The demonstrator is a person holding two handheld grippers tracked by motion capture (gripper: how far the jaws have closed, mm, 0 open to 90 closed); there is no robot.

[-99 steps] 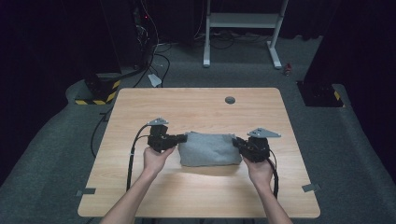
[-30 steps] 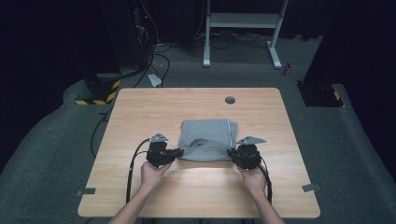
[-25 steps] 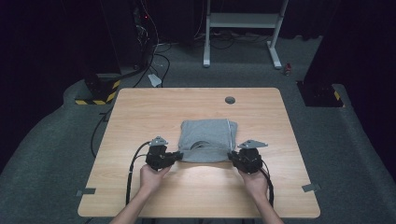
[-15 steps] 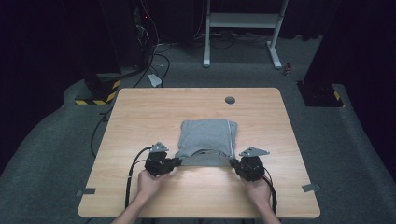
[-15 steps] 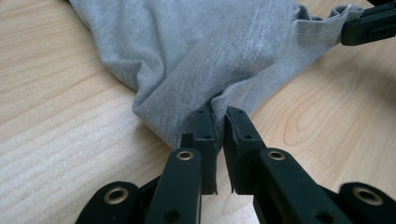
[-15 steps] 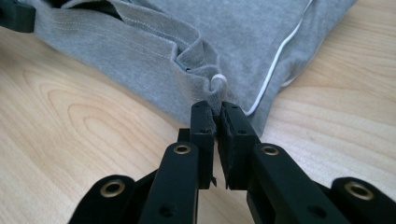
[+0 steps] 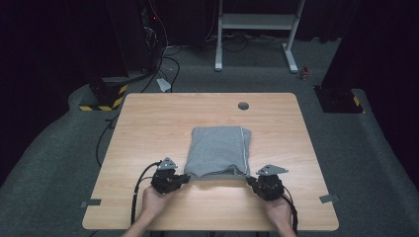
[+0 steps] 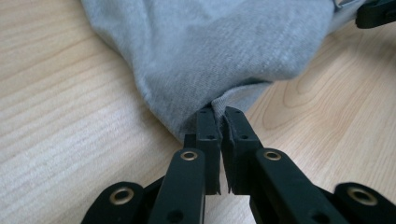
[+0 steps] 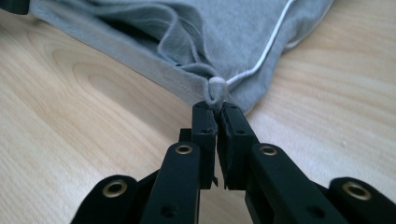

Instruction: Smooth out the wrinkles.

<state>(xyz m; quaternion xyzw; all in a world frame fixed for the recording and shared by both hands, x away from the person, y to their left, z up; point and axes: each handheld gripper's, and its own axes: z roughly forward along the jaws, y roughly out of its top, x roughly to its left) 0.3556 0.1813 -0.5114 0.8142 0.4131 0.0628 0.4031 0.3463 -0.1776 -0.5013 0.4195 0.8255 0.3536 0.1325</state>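
The grey folded cotton garment [image 7: 218, 151] lay folded on the wooden worktop [image 7: 148, 123]; left tool [image 8: 218, 116] and right tool [image 9: 215, 108] each pinched a near corner, probably mid-way through folding.

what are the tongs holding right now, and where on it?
Both hold the folded grey cloth by its near edge: the left tongs pinch the near left corner, the right tongs pinch the near right corner, by the white seam.
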